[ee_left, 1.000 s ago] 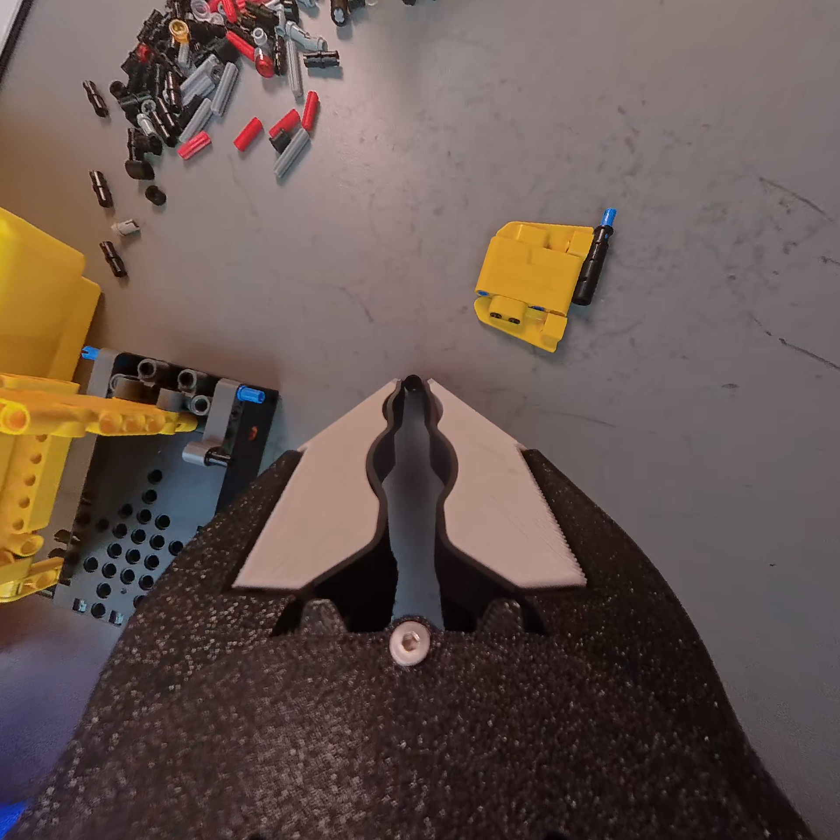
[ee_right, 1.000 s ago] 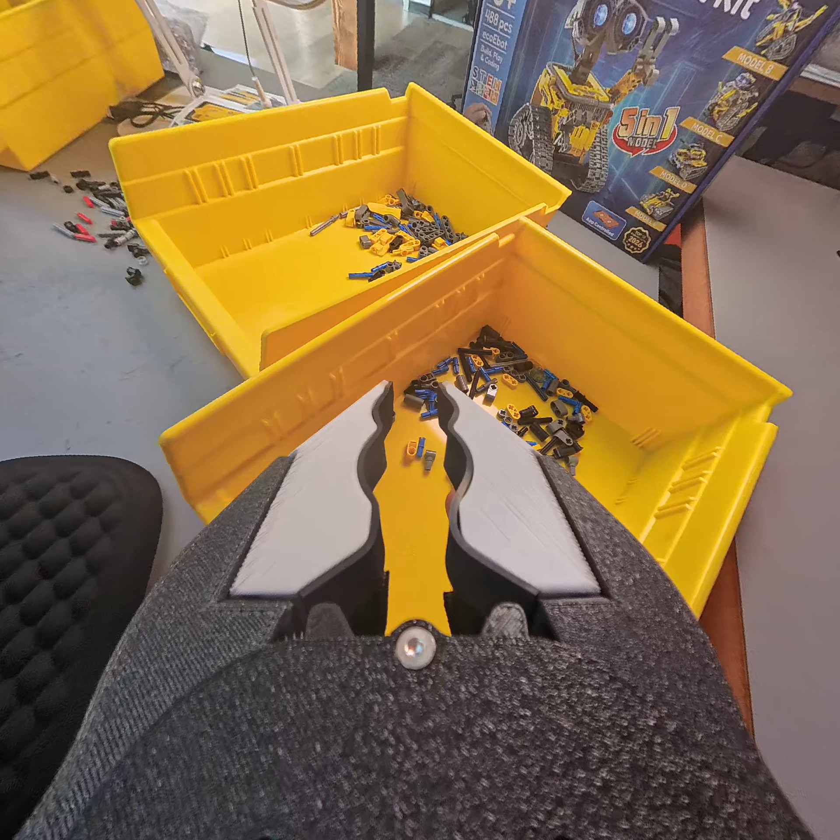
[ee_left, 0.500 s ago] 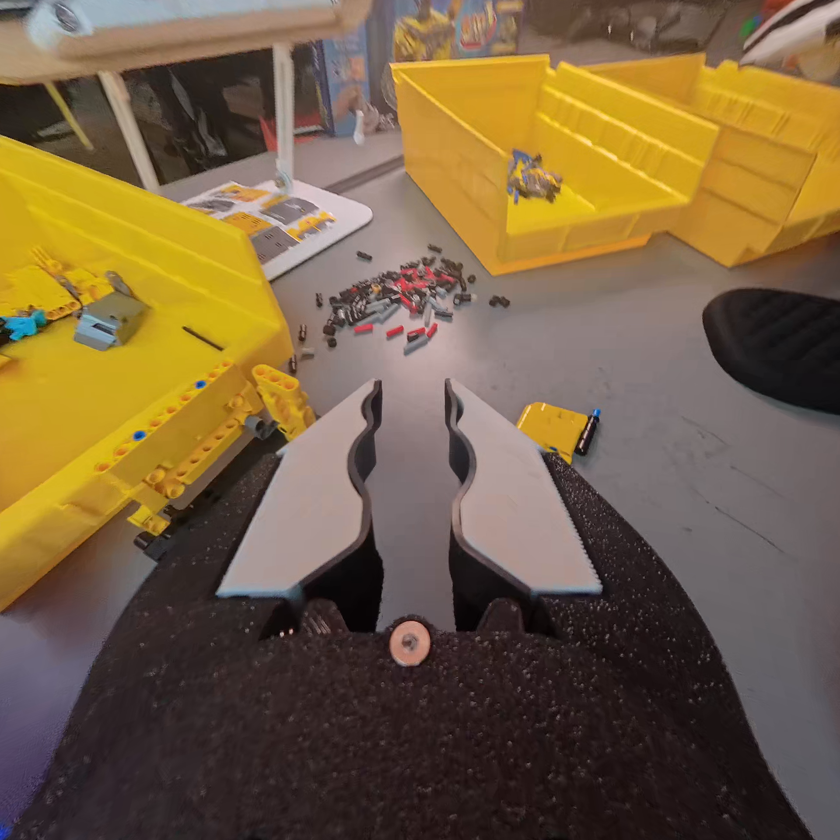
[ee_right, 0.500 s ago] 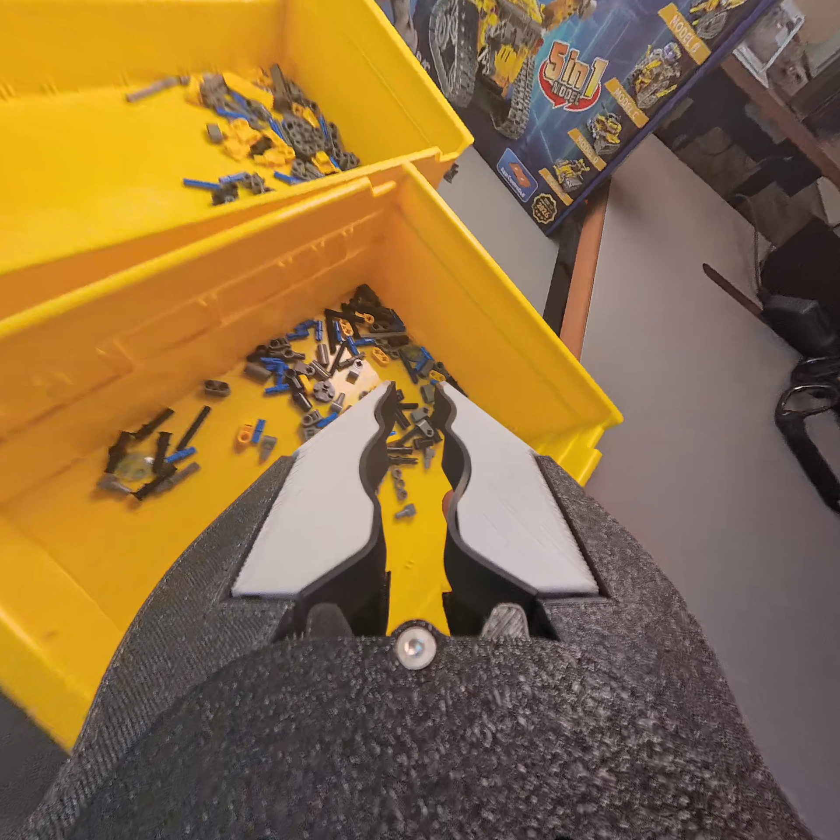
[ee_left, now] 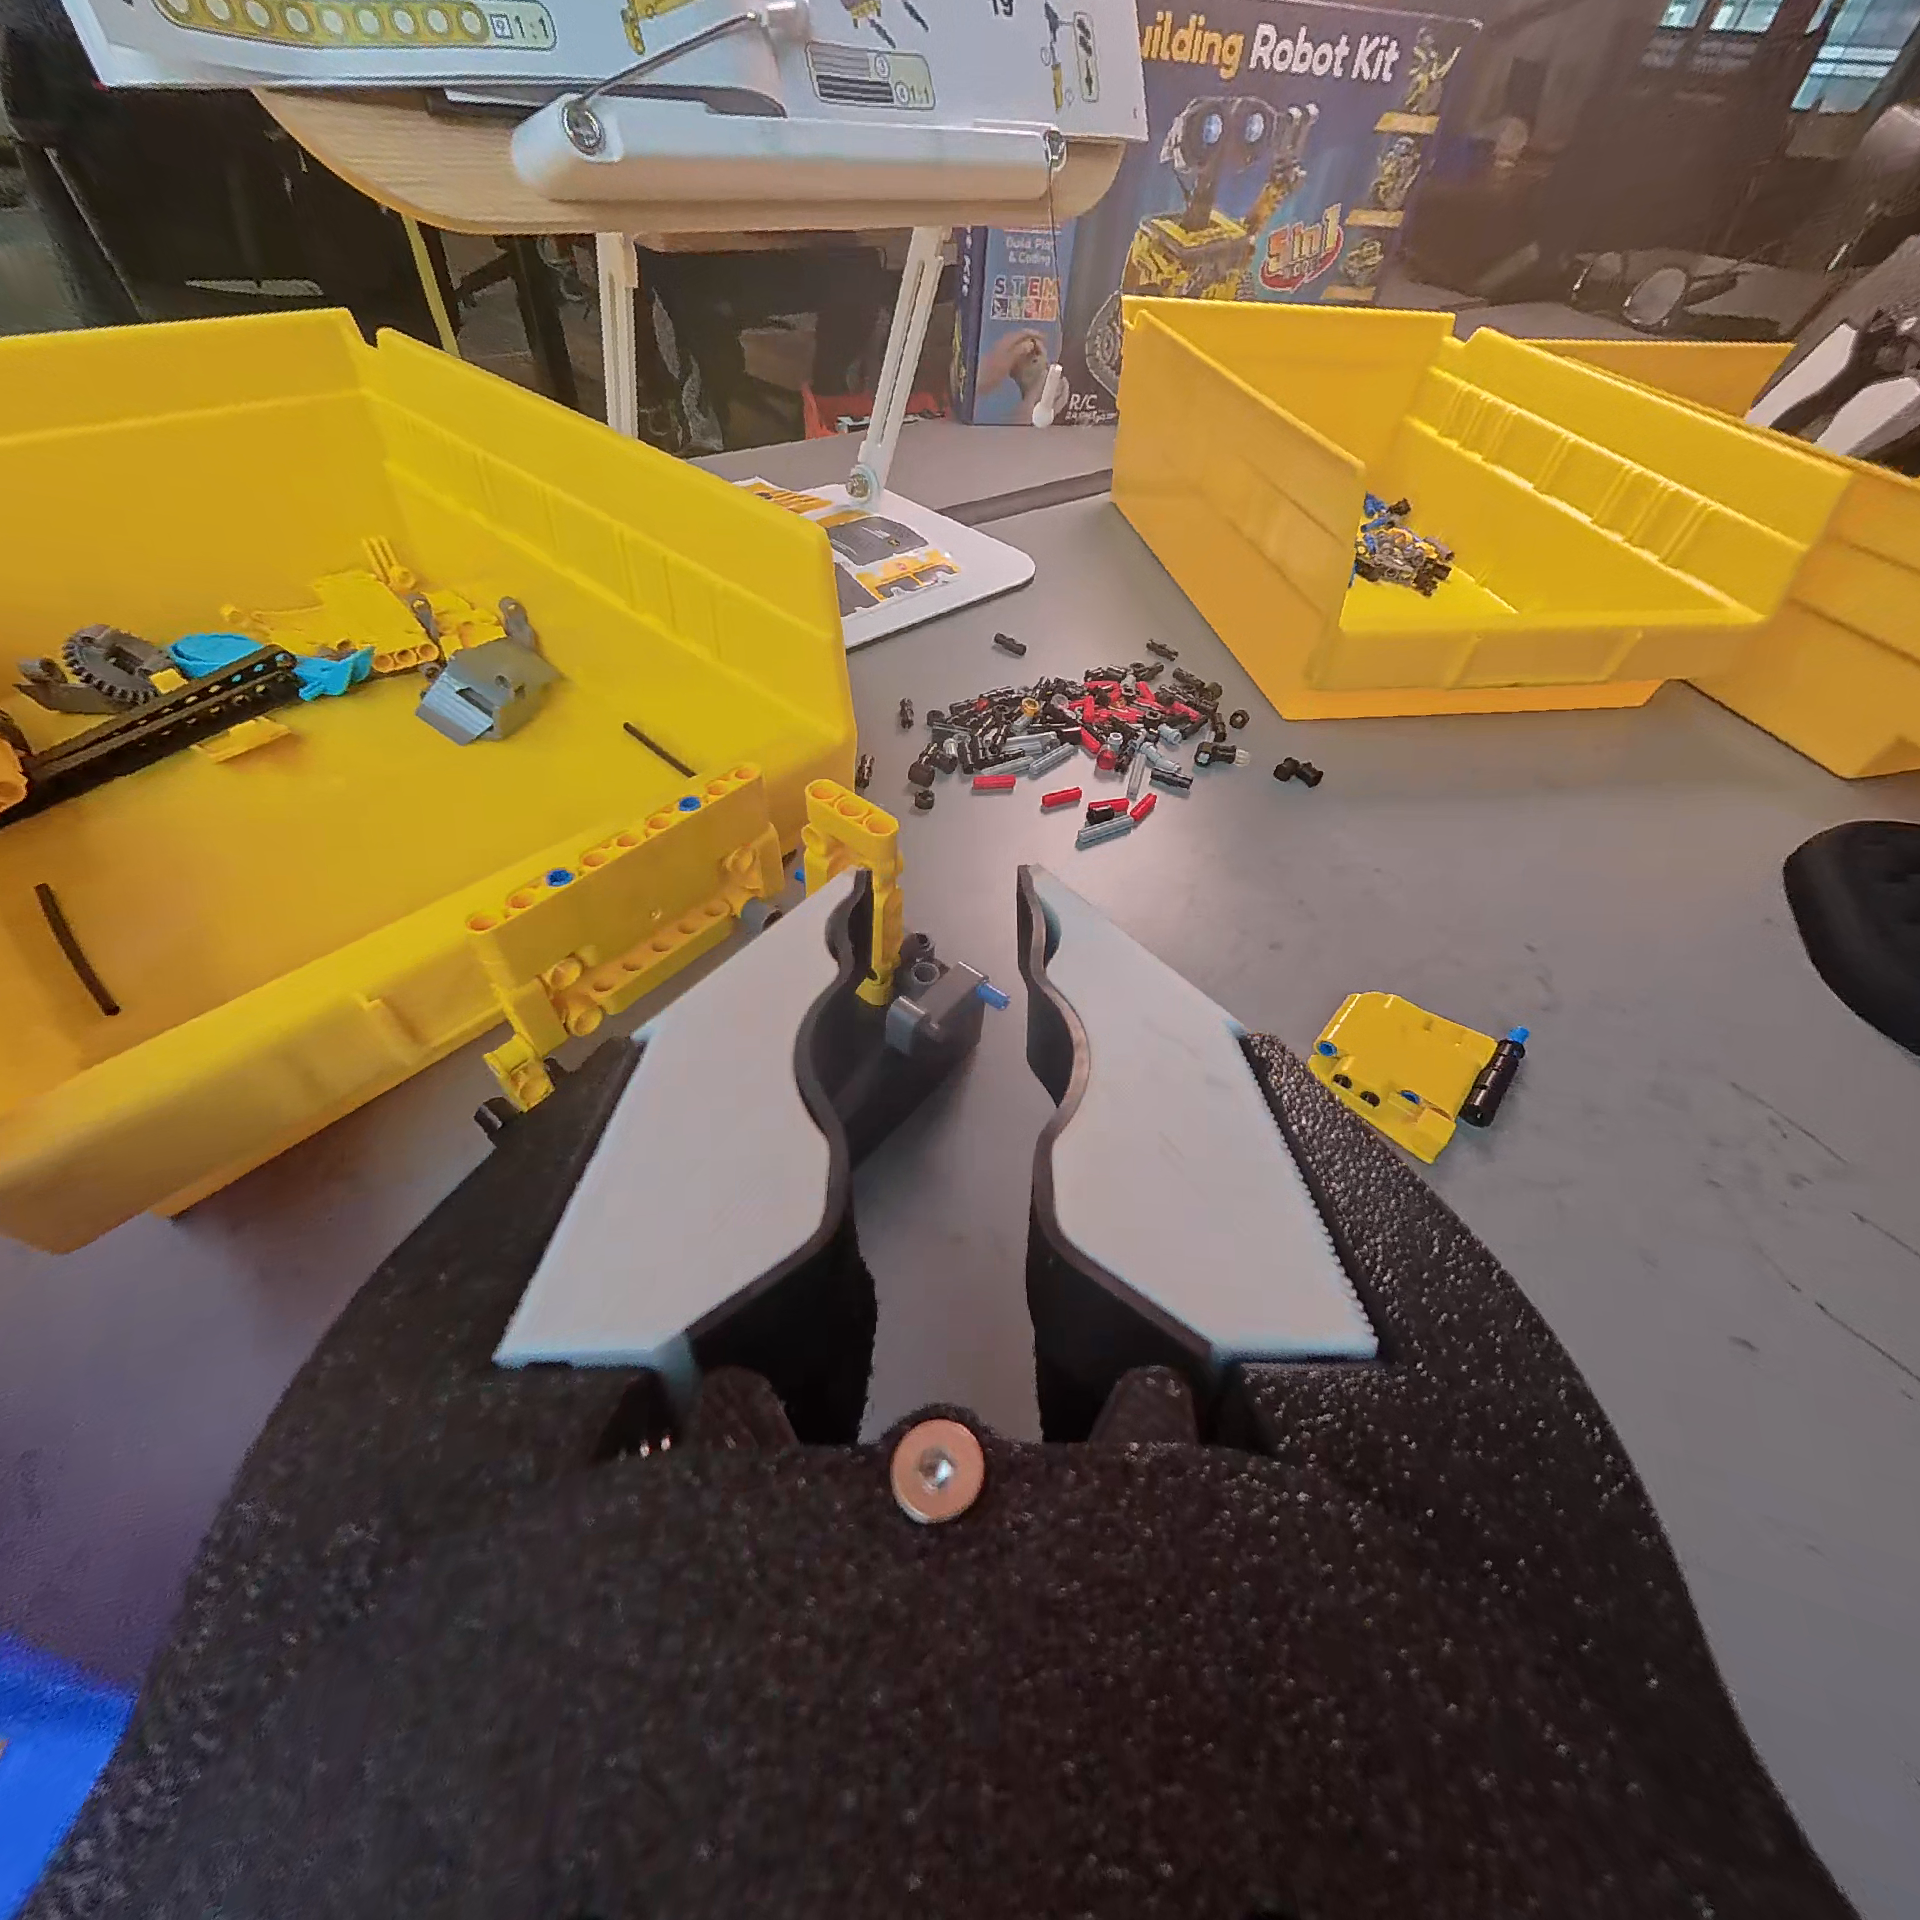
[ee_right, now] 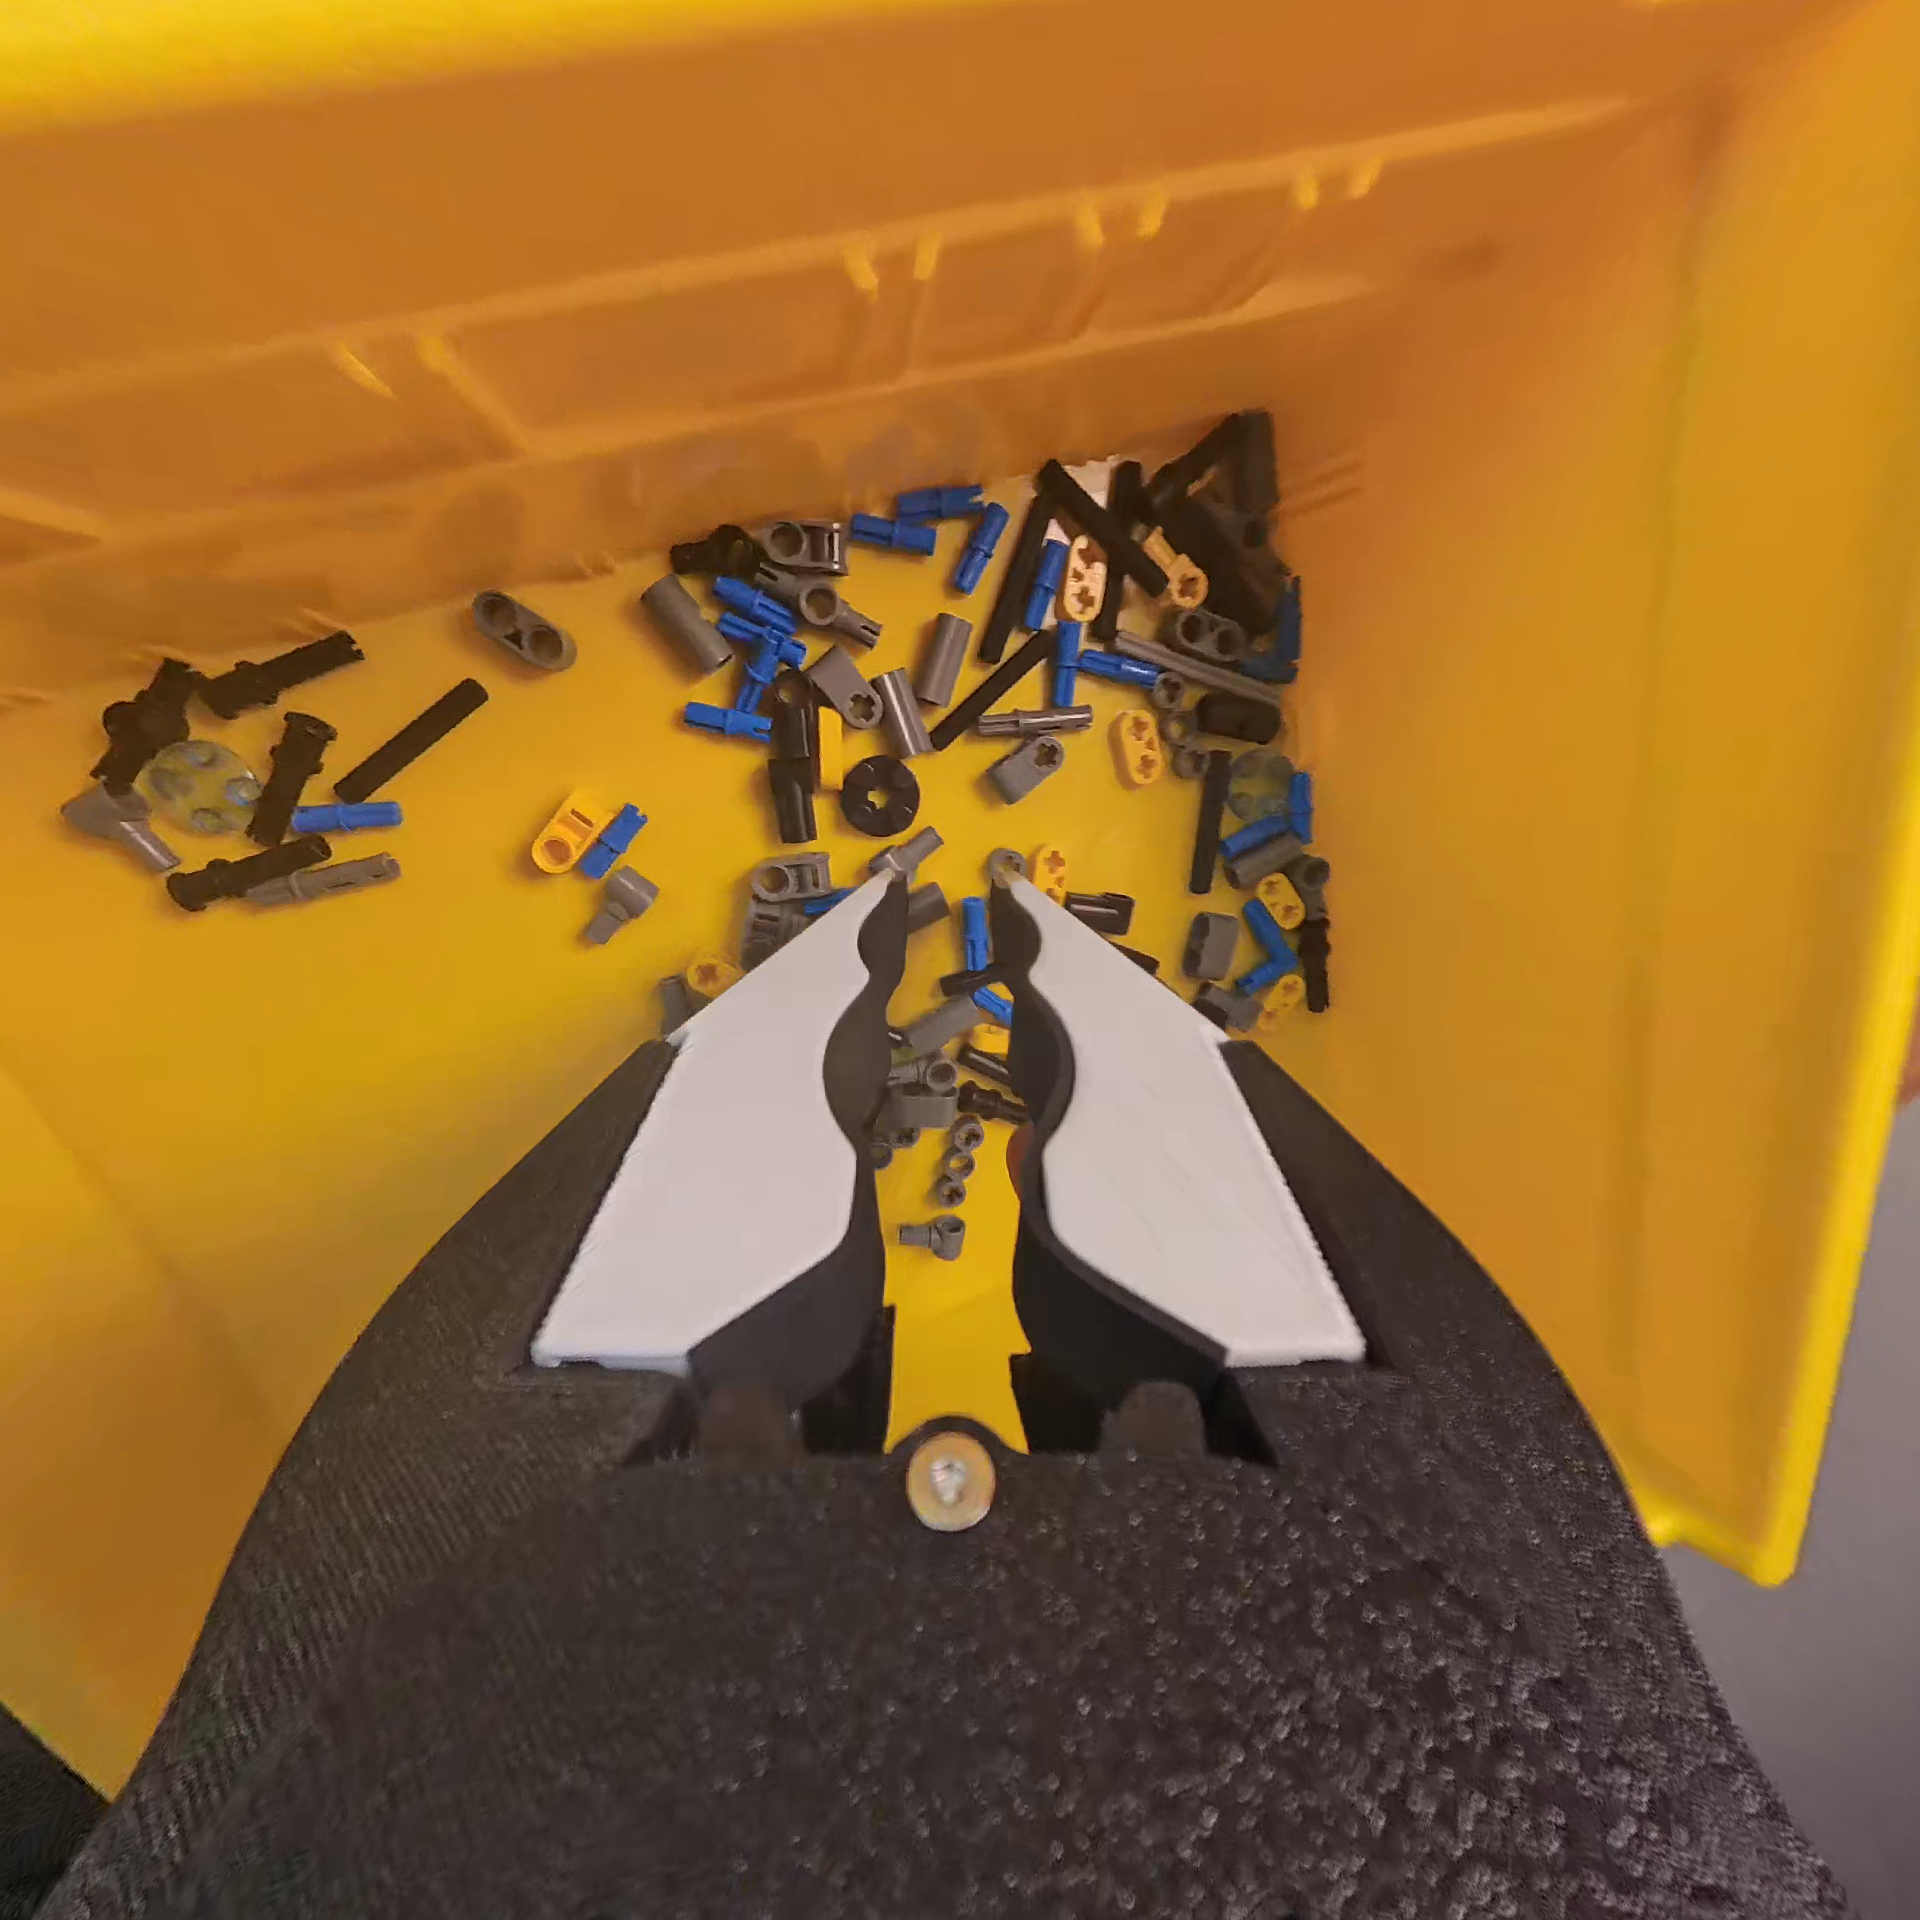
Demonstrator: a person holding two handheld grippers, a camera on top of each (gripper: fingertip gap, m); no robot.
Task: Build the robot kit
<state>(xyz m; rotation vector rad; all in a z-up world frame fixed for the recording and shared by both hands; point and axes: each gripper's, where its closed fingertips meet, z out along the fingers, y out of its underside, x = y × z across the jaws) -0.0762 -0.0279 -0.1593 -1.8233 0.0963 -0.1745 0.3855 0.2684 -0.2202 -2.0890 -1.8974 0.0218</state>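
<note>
- My left gripper [ee_left: 940,894] is spread wide, holding nothing, over the grey counter [ee_left: 1455,935].
- Just under and between its fingertips: the yellow and grey brick assembly [ee_left: 665,935], with a grey connector block [ee_left: 930,1003] and blue pin sitting in the gap. Contact with the left finger — cannot tell.
- Right of that gripper, on the counter: a small yellow brick piece [ee_left: 1397,1065] with a black pin on its end, apart from the fingers.
- Left side: a big yellow bin [ee_left: 520,499] with a black beam, cyan parts and a grey part inside; the assembly sits at its front edge.
- Farther out: a loose pile of black, red and grey pins [ee_left: 1081,727] on the counter.
- Beyond the pile: another yellow bin [ee_left: 1247,488] with a small parts heap, a white stand [ee_left: 894,343] holding an instruction sheet, and a printed kit box [ee_left: 1278,208] at the back.
- Black pad [ee_left: 1860,914] at the right edge.
- My right gripper [ee_right: 948,883] is inside a yellow parts bin [ee_right: 1558,727], narrowly parted, gripping nothing.
- Its tips are down among small parts; a blue pin [ee_right: 974,930] lies in the gap between them, not pinched.
- Ahead of it: a scatter of blue, grey, black and tan connectors [ee_right: 1039,675] toward the far right corner.
- Far left of that bin: a smaller cluster of black axles [ee_right: 239,769] with a clear round piece.
</note>
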